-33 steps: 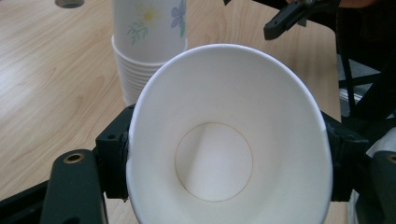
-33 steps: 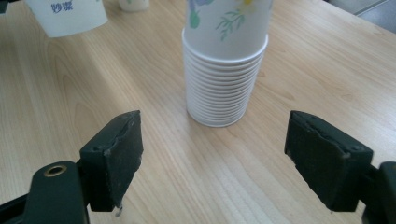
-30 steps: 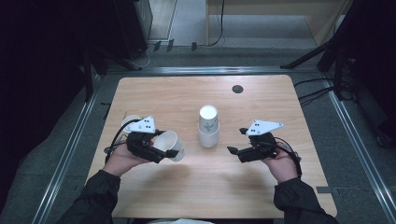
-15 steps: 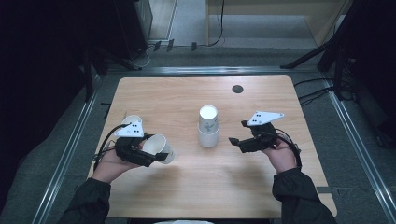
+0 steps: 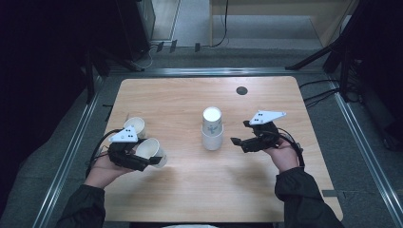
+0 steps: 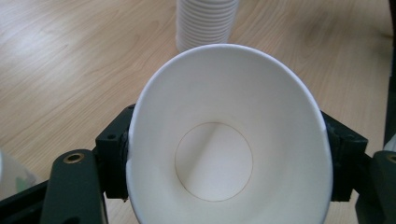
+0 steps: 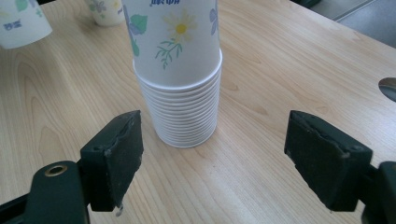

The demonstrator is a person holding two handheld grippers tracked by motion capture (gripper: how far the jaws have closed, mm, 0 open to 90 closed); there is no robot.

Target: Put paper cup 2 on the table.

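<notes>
A stack of flowered paper cups [image 5: 211, 129] stands upside down at the table's middle. My left gripper [image 5: 151, 160], at the front left, is shut on a single white paper cup [image 5: 153, 151] lying on its side. In the left gripper view that cup [image 6: 229, 140] has its mouth turned to the camera, and both pads press its wall, with the stack [image 6: 205, 23] beyond. My right gripper [image 5: 239, 143] is open just right of the stack. In the right gripper view its black fingers [image 7: 116, 154] stand wide, nothing between them, and the stack [image 7: 180, 79] is close ahead.
Another lone cup [image 5: 135, 126] stands on the table behind my left hand; it also sits far off [image 7: 105, 11] in the right gripper view. A dark round hole [image 5: 242, 90] marks the wooden table [image 5: 190, 199] at the back right. Metal rails and dark floor surround it.
My left gripper has carried the held cup leftward, away from the stack and slightly lower. The right gripper has stayed almost in place, still open.
</notes>
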